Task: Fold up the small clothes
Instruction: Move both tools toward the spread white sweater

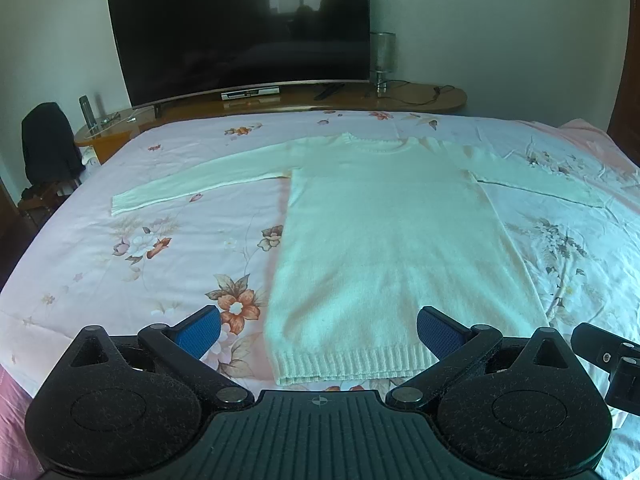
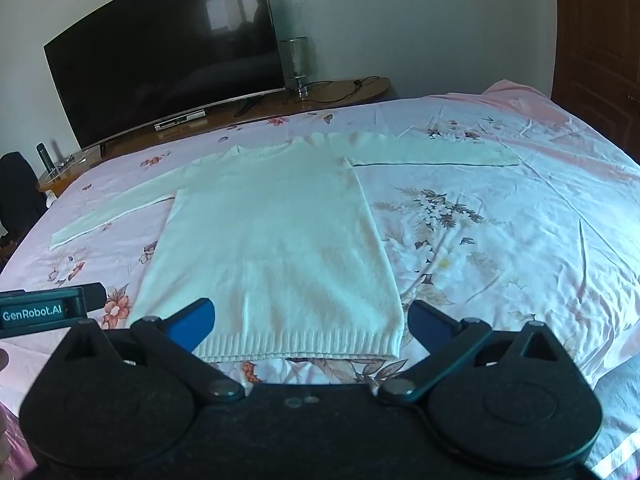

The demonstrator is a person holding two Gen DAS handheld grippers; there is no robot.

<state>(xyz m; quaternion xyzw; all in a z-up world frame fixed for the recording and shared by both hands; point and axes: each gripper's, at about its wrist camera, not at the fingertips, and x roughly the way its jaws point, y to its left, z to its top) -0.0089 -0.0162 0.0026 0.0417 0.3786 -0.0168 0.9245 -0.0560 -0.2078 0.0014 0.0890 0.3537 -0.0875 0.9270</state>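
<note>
Only "GenRobot.AI" on the left gripper (image 2: 52,312), both grippers' jaws apart above sweater (image 1: 384,248).

I count one white sweater (image 1: 384,240) spread flat on one bed (image 1: 140,272), with two sleeves stretched out, one to each side. I have two claws in view: the left claw (image 1: 318,334) and the right claw (image 2: 310,326), each with two blue pads (image 1: 202,332), spread wide with nothing pinched. Beyond the bed I count one television (image 1: 240,28), one flat box (image 1: 250,92) under it, one lamp (image 1: 383,60), one dark bottle (image 1: 86,110) and one dark garment (image 1: 48,140) draped at the left.
</note>
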